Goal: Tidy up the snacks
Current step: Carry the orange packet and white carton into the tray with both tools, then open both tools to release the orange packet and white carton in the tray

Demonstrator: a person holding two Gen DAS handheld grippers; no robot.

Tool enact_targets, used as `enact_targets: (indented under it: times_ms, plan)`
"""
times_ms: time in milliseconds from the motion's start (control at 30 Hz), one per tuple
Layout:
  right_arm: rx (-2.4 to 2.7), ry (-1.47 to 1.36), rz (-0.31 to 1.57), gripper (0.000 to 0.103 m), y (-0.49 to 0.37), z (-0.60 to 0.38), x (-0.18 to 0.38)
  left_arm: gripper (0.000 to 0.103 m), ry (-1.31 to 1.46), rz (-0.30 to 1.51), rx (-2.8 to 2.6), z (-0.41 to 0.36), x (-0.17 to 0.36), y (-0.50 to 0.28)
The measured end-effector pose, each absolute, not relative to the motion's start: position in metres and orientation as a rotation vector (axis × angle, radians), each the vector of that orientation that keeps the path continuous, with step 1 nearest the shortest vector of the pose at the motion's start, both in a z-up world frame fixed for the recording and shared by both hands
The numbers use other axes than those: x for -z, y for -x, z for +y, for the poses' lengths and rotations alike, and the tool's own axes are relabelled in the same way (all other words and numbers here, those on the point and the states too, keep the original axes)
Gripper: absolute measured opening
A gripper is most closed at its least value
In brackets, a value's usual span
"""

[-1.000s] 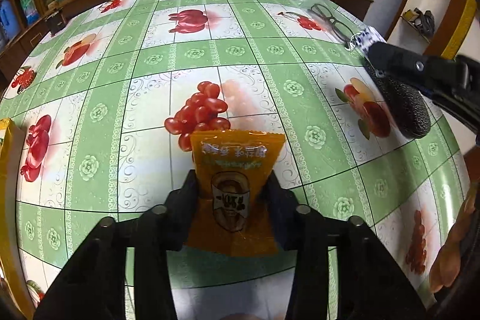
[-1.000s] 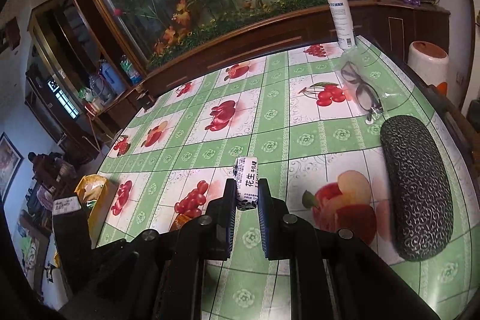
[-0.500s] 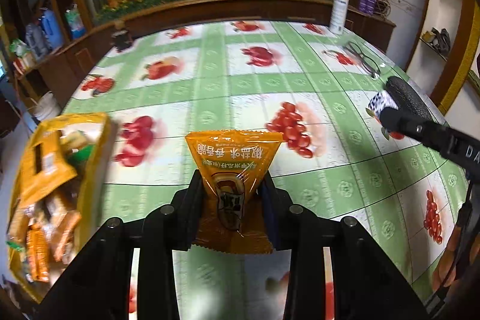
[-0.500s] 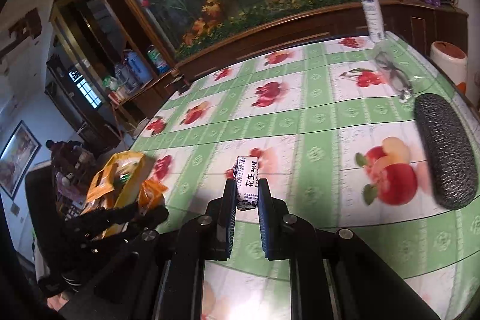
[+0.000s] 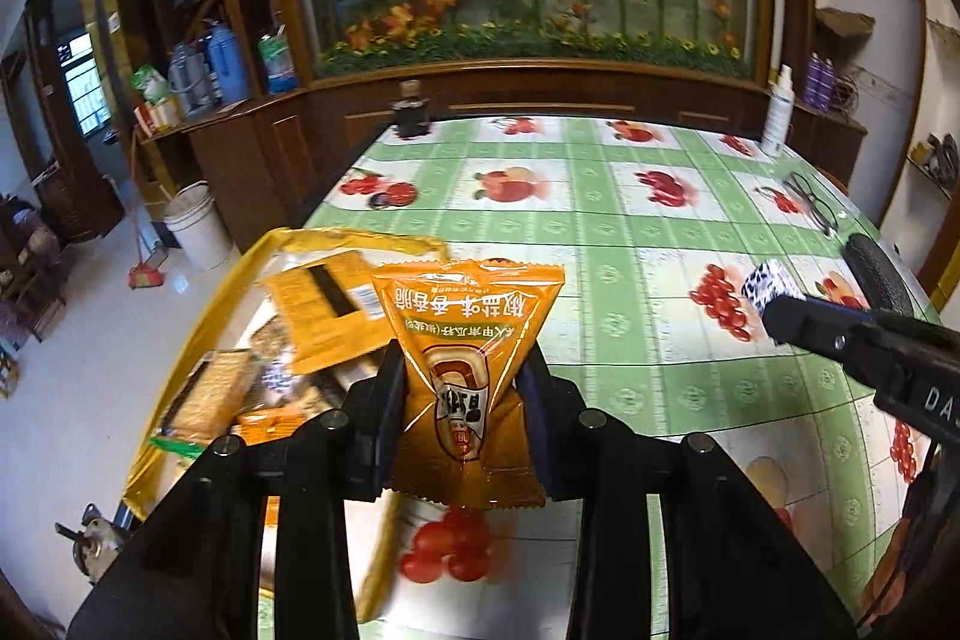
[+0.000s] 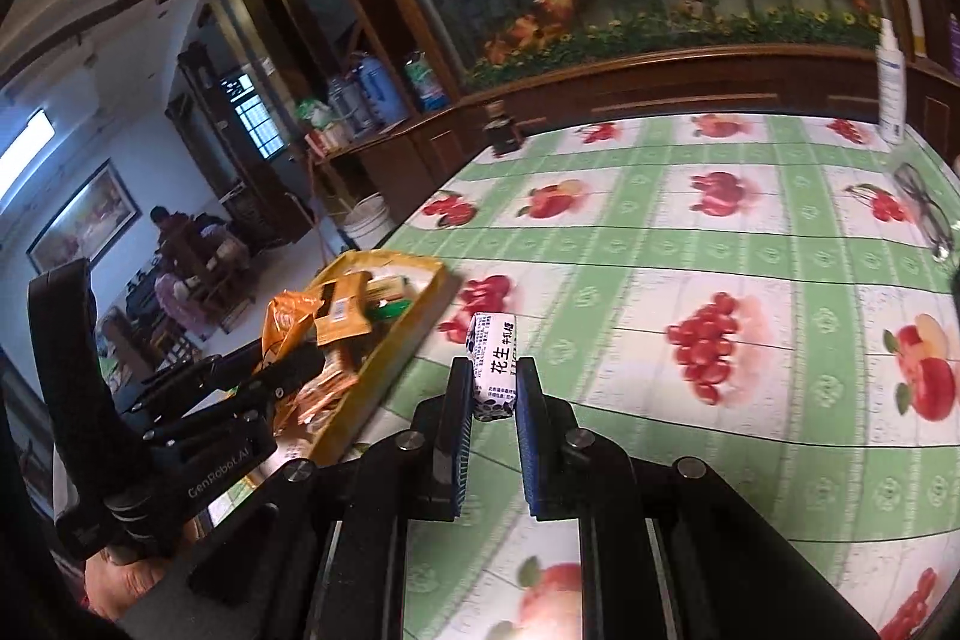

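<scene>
My left gripper [image 5: 462, 370] is shut on an orange snack packet [image 5: 468, 340], held upright above the table near the right rim of a yellow tray [image 5: 198, 328] filled with several snack packets. My right gripper [image 6: 493, 382] is shut on a small white candy with black print [image 6: 493, 367]; it hovers over the green fruit-print tablecloth [image 6: 690, 250], right of the tray [image 6: 414, 334]. In the left wrist view the right gripper [image 5: 774, 307] enters from the right with the candy [image 5: 768, 283] at its tip. In the right wrist view the left gripper [image 6: 294, 346] shows over the tray with the orange packet [image 6: 288, 319].
A dark glasses case [image 5: 876, 274], a pair of glasses [image 5: 810, 202] and a white spray bottle [image 5: 777, 112] lie toward the table's right and far side. A small dark jar [image 5: 411, 112] stands at the far edge. A white bucket [image 5: 198, 226] sits on the floor left.
Both grippers have swung left across the table, still holding their snacks. The yellow tray has come into view and now lies just under and left of the left gripper.
</scene>
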State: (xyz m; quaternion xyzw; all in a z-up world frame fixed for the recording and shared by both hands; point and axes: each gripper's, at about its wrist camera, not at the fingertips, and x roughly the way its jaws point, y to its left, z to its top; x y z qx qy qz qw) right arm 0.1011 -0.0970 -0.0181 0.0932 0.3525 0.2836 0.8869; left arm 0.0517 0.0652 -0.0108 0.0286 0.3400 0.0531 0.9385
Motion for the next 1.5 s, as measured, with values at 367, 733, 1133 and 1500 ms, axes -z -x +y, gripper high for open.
enact_targets:
  times_ms: [367,733,1133,1500]
  plan:
    - [-0.677,-0.125,0.743,0.014,-0.099,-0.033,0.014,0.033,0.006,0.668,-0.187,0.116,0.008,-0.038]
    - [-0.739,-0.082,0.753,0.014,-0.105,0.015,0.014,0.033,0.050,0.662,-0.244,0.153,0.010,-0.029]
    - [-0.817,-0.015,0.803,0.014,-0.123,0.086,0.036,0.033,0.108,0.715,-0.311,0.199,0.032,-0.031]
    - [-0.865,0.060,0.874,0.014,-0.119,0.134,0.070,0.033,0.138,0.783,-0.339,0.222,0.060,-0.038]
